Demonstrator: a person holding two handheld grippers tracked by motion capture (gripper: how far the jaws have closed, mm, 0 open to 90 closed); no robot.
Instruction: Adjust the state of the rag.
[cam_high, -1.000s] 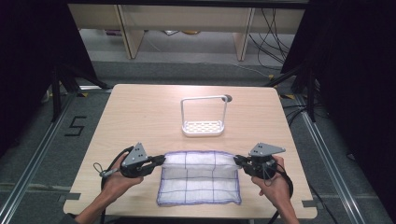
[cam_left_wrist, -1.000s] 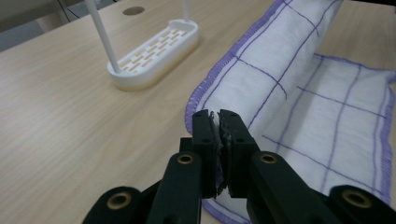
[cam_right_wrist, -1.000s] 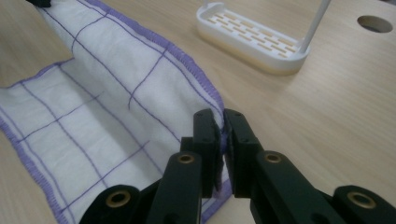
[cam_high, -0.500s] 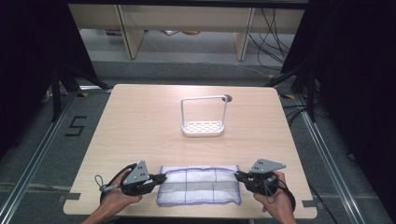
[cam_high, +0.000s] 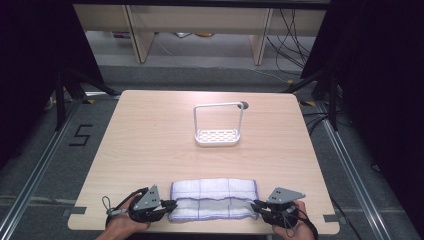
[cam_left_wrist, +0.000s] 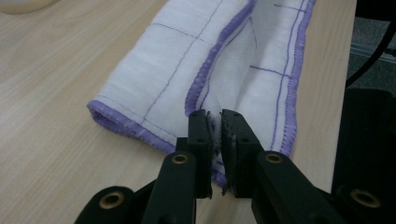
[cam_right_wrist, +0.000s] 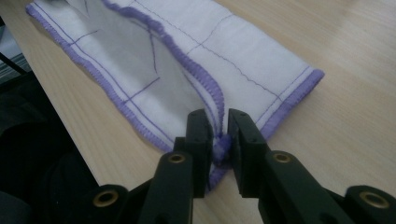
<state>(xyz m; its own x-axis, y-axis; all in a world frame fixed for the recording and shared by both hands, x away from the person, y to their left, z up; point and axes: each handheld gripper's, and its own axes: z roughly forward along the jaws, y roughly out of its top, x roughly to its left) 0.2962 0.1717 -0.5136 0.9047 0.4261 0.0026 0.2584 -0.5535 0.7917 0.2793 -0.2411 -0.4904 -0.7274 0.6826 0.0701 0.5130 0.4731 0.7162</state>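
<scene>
Folded over since the earlier frames: cloth (cam_high: 214, 199), far edge drawn to the near table (cam_high: 150, 140) edge. Corners are pinched by left gripper (cam_high: 169, 204) and right gripper (cam_high: 256, 205) jaws. First fold judged nearly complete.

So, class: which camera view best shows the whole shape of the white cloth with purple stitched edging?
The high view: the white cloth with purple stitched edging appears complete there, a folded strip at the table's near edge, held at both ends. The left gripper view and right gripper view each show one pinched end and its layers up close.
</scene>
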